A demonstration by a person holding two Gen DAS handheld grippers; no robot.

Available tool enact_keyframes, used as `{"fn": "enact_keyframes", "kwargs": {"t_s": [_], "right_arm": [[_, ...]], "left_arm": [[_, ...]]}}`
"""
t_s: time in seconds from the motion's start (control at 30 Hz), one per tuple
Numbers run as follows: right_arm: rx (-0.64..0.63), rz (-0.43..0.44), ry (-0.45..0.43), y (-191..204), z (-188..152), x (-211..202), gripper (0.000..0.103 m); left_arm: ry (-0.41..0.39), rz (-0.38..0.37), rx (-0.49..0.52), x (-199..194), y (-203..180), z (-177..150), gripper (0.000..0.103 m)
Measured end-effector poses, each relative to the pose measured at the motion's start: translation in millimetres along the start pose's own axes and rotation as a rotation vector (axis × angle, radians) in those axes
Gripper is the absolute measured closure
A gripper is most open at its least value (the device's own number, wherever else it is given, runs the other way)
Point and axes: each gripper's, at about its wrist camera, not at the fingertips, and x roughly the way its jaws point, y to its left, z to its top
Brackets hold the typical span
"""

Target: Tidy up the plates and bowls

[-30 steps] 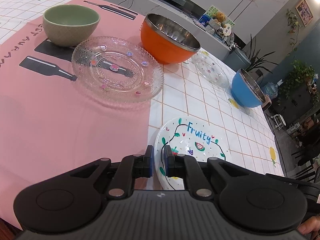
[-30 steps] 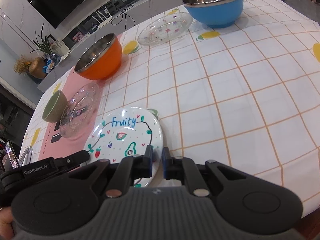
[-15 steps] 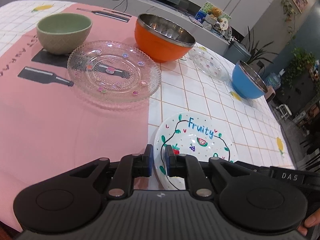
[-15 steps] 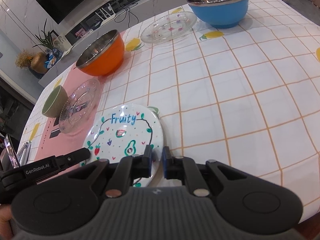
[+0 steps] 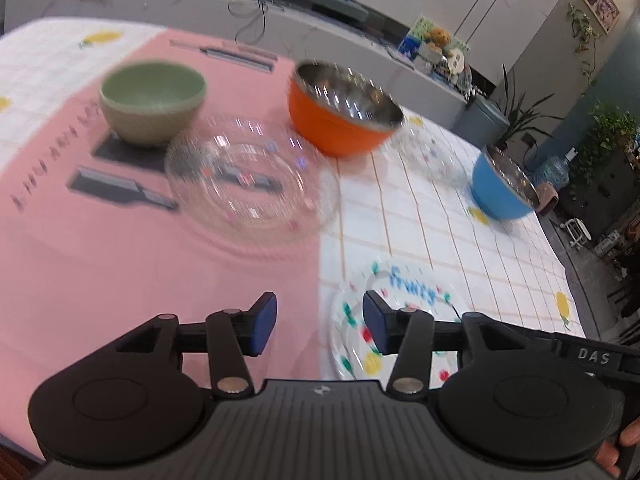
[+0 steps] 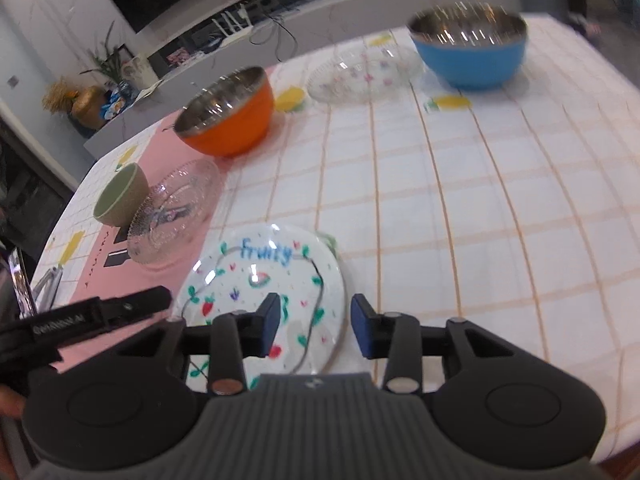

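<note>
The white "Fruity" plate (image 5: pixel 404 304) (image 6: pixel 260 276) lies flat on the checked tablecloth near the table's front edge. My left gripper (image 5: pixel 320 326) hovers over the plate's left rim, its jaws opening; the rim shows between them with no pad pressing on it. At the plate's right rim, my right gripper (image 6: pixel 316 326) is also opening and its pads stand clear of the plate. Farther back stand a green bowl (image 5: pixel 152 100) (image 6: pixel 120 194), an orange bowl (image 5: pixel 344 116) (image 6: pixel 228 112), a blue bowl (image 5: pixel 504 188) (image 6: pixel 468 48), a large glass plate (image 5: pixel 252 180) (image 6: pixel 176 208) and a small glass plate (image 5: pixel 432 156) (image 6: pixel 364 72).
A pink runner (image 5: pixel 120 260) covers the table's left part under the green bowl and the large glass plate. White checked cloth (image 6: pixel 480 220) spreads to the right. A counter with cables and plants runs behind the table. A person's fingers show at the picture's edges.
Both grippers were nearly shut at the Fruity plate's rims and now stand apart from it. The left gripper has risen a little; both views are blurred by motion.
</note>
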Motion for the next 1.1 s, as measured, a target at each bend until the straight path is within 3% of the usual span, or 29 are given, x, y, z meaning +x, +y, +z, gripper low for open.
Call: {"fn": "enact_keyframes", "kwargs": {"t_s": [0.3, 0.47, 0.9, 1.07, 1.1], "right_arm": [[-0.043, 0.06, -0.007, 31, 45, 17, 0.063], [-0.042, 0.081, 0.009, 47, 66, 46, 0.063], [0.032, 0.096, 0.089, 64, 89, 125, 0.063], [0.034, 0.107, 0.081, 67, 94, 137, 0.067], [0.038, 0.111, 0.081, 67, 94, 138, 0.072]], "left_arm": [[-0.076, 0.06, -0.091, -4, 41, 49, 0.042], [-0.072, 0.108, -0.119, 10, 69, 64, 0.043], [-0.073, 0.121, -0.187, 41, 101, 75, 0.052], [-0.086, 0.104, -0.185, 45, 101, 76, 0.058], [-0.088, 0.104, -0.186, 45, 102, 76, 0.06]]}}
